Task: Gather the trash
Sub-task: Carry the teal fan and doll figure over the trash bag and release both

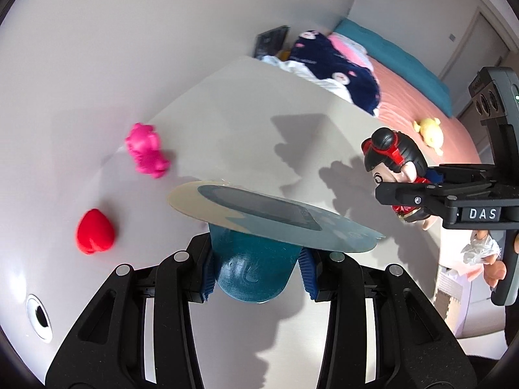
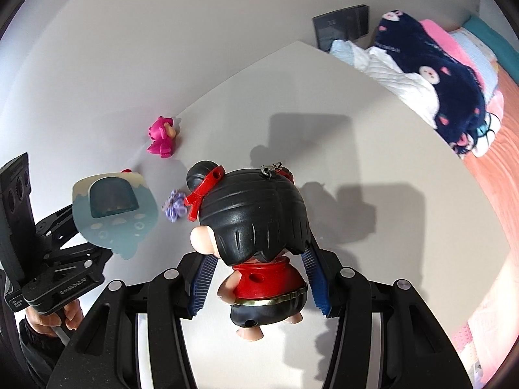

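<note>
Clamped between the blue ribbed pads at the bottom of the left wrist view, a teal plastic handle sits in the left gripper (image 1: 258,275), whose jaws are closed tight on it; the handle belongs to a small flat dustpan (image 1: 272,215) with a pale translucent blade that fans out across the middle of the frame, tilted down toward the right. Beyond the blade lies the white tabletop (image 1: 246,123), with a red heart-shaped toy (image 1: 95,231) at centre left and a pink figurine (image 1: 147,150) above it near the wall. At the right edge of that frame the right gripper (image 1: 418,199) appears side-on, and the hand below it also holds a crumpled scrap of white paper (image 1: 480,249). In the right wrist view the right gripper (image 2: 259,278) is closed on a doll figurine (image 2: 256,227) with black hair, red hair bows and a red top, pinched at its body between the blue pads in the lower centre and held above the tabletop. Just left of the doll's head, on the tabletop, lies a small purple flower-like scrap (image 2: 175,209). Farther left the dustpan and the left gripper (image 2: 97,243) show at the frame's left side. In the upper right, past the tabletop's edge, is a bed (image 2: 499,168) with a navy patterned blanket (image 2: 434,74).
</note>
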Demonstrator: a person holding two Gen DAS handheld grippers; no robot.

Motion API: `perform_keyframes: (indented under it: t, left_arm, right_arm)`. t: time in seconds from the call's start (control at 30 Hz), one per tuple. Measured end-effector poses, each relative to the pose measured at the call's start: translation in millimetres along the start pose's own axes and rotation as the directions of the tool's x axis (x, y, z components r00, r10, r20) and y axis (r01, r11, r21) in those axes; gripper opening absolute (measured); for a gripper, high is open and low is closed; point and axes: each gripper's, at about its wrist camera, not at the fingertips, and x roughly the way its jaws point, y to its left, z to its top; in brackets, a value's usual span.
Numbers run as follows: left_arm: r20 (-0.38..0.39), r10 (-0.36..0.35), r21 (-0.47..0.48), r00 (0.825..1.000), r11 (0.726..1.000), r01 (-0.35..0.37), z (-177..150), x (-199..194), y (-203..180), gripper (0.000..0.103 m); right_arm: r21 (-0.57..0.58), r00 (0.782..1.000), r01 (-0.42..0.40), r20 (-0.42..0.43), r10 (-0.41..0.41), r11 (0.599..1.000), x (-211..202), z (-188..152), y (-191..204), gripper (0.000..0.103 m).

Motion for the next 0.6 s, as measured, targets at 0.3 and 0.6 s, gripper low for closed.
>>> perform_keyframes:
  t: [0.3,0.6]
  left_arm:
    - [-0.002,-0.067,0.091,0.998,0.994,0.067,-2,5,-78,0.041]
    - [-0.046,-0.123,0.185,0.991,0.974,0.130,-6,25,-149,0.041]
  right_arm:
    - [0.049,0.997,-0.003,0.071,0.000,0.999,-57,-49,-37,0.053]
    - [0.141,0.992,0.024,0.116,-0.040,0.990,-94,-94,-90,0.053]
